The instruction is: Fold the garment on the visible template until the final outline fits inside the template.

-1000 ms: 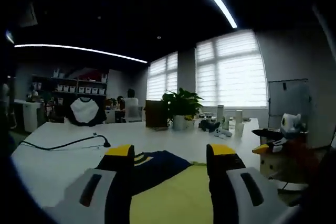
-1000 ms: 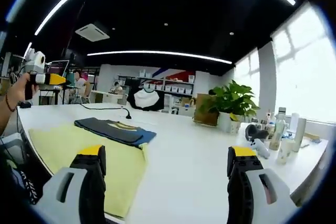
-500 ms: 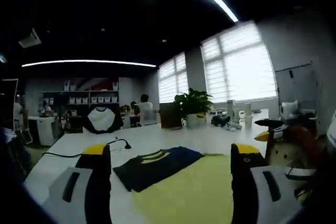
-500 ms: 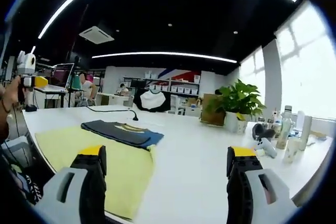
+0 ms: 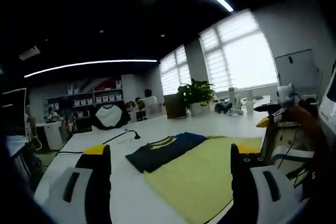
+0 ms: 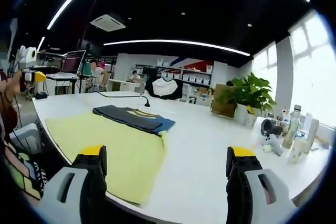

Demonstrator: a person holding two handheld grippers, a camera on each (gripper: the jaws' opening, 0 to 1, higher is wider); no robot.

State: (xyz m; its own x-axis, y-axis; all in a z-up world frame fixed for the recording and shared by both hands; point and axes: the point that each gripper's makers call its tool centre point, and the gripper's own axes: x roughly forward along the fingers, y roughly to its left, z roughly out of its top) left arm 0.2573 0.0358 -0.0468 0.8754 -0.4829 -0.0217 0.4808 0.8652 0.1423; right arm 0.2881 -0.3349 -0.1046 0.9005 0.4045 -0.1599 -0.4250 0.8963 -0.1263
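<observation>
On yellow template (image 6: pixel 113 142), garment (image 6: pixel 132 117) lies folded.

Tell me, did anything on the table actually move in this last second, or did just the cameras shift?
Just the cameras: both views have swung and pulled back. The folded dark garment lies as before at the far edge of the yellow template. The left gripper opened wider early on; the right gripper stays open. Neither holds anything.

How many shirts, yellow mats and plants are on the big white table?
Dark blue folded shirt: 1
Yellow mat under it: 1
Potted plant: 1
Total: 3
</observation>
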